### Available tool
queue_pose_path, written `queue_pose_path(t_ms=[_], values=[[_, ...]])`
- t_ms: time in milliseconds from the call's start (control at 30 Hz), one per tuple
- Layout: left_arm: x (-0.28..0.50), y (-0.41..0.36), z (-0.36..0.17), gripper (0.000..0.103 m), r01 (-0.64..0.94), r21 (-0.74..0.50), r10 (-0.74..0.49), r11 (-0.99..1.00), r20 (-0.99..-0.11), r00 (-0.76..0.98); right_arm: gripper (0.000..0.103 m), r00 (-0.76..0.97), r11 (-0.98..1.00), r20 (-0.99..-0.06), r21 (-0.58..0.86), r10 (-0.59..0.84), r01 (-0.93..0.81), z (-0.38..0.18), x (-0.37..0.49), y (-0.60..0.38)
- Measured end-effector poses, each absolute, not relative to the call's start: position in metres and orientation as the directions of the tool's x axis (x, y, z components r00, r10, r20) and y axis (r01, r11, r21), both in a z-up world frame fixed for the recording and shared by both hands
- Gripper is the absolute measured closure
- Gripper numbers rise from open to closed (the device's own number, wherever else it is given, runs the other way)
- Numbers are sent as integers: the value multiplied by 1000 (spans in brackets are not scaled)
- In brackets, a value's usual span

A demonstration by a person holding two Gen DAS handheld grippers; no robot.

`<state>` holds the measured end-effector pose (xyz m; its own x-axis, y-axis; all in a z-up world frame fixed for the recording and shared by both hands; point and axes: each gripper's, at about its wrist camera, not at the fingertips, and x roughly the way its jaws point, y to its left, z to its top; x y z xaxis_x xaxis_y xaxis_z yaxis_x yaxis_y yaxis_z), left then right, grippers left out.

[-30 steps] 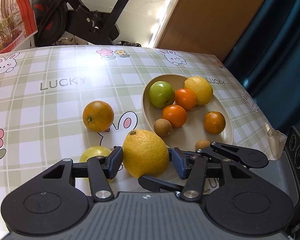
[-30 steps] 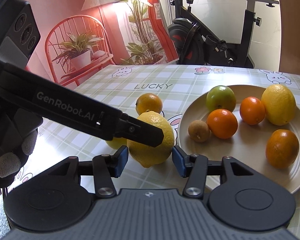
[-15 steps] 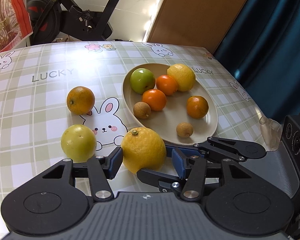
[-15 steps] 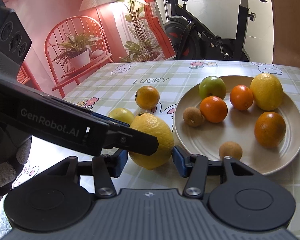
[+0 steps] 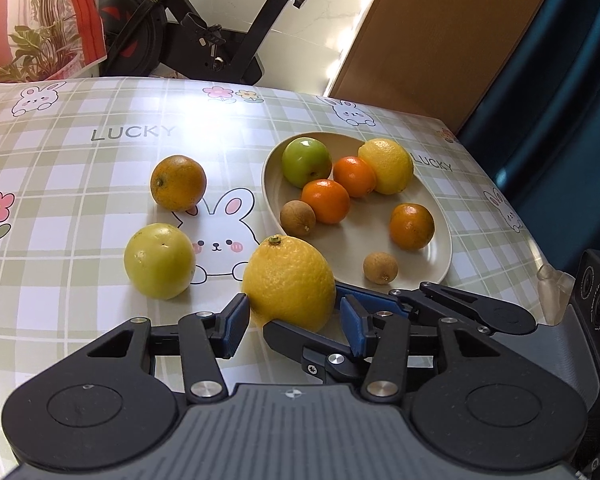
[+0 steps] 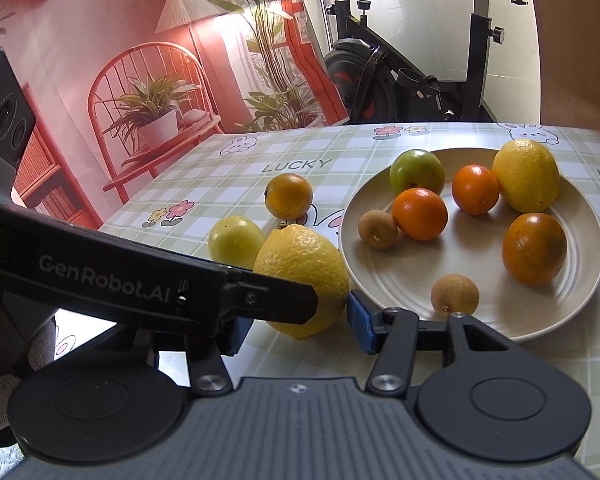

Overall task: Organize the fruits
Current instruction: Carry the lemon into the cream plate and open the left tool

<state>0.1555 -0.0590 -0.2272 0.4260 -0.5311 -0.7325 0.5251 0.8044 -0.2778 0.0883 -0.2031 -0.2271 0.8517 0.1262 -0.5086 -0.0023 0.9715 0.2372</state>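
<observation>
Plaid tablecloth (image 5: 80, 292); dimpled lemon (image 5: 288, 284) inside left tool (image 5: 294, 322), just narrowing, and right tool (image 6: 298, 328), both seemingly apart.

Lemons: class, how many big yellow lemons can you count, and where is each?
2. One lemon lies at the far edge of the plate. The other lemon sits on the tablecloth before both grippers. None seems hidden.

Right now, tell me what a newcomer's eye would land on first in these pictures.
A big bumpy yellow lemon lies on the green checked tablecloth, with the left gripper and right gripper both flanking it. Just beyond it sits a beige oval plate holding seven fruits, oranges among them. A yellow-green round fruit lies beside the lemon.
</observation>
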Motion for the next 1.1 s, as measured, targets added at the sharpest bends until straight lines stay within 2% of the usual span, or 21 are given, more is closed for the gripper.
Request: queue_pose_path(t_ms=[500,833,1100], values=[[145,-69,-208,51,541,-217,-512,813,-710,484,50,890,981,-445,195,100,-12,-217,74,-203],[170,-45,-222,51,397,-419,-569,817,-697,436,53,882,979,-455,201,122,-32,-219,77,-202],[176,-43,-235,51,354,-450,-570,820,-705,423,53,873,977,-468,208,137,-42,-223,81,-202]])
